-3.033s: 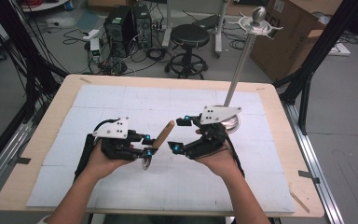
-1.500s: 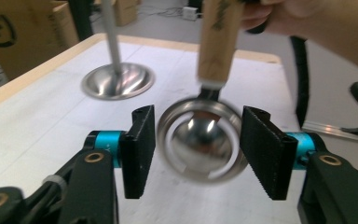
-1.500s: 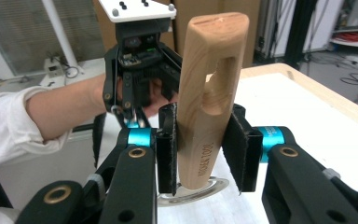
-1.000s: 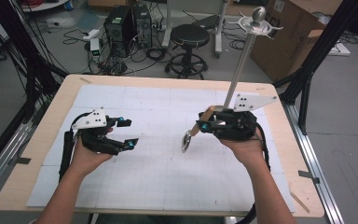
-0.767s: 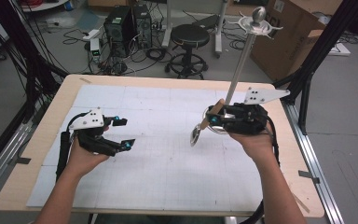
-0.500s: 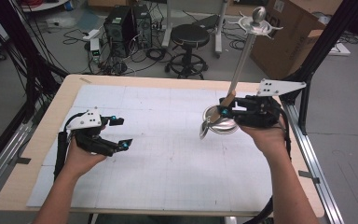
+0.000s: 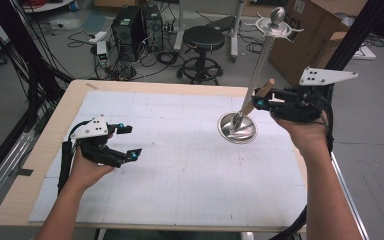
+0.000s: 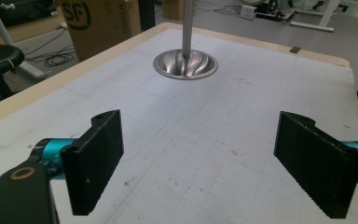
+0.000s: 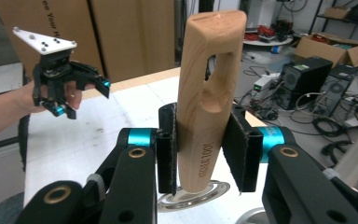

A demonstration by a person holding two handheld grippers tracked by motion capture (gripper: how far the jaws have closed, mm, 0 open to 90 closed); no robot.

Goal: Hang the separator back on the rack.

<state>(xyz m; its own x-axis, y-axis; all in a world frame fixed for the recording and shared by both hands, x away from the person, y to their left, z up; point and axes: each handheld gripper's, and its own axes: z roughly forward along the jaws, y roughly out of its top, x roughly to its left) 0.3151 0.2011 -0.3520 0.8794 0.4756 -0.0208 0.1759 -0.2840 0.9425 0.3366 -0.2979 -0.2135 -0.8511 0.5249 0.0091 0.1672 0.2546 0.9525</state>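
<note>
Wooden-handled utensil (image 9: pixel 204 107) sits clamped between the right gripper's (image 7: pixel 266 101) black jaws, pads pressing both sides of the handle, handle end with its hanging hole sticking up past the jaws in the right gripper view; in the high view it is held in the air over the right part of the table (image 7: pixel 180 165), right beside the metal stand's (image 7: pixel 260 70) pole and above its round base. Left gripper (image 7: pixel 128 142) rests low over the left part of the white gridded mat (image 8: pixel 205 140), well apart from the utensil, its jaws spread wide and just been opening, nothing between them.
</note>
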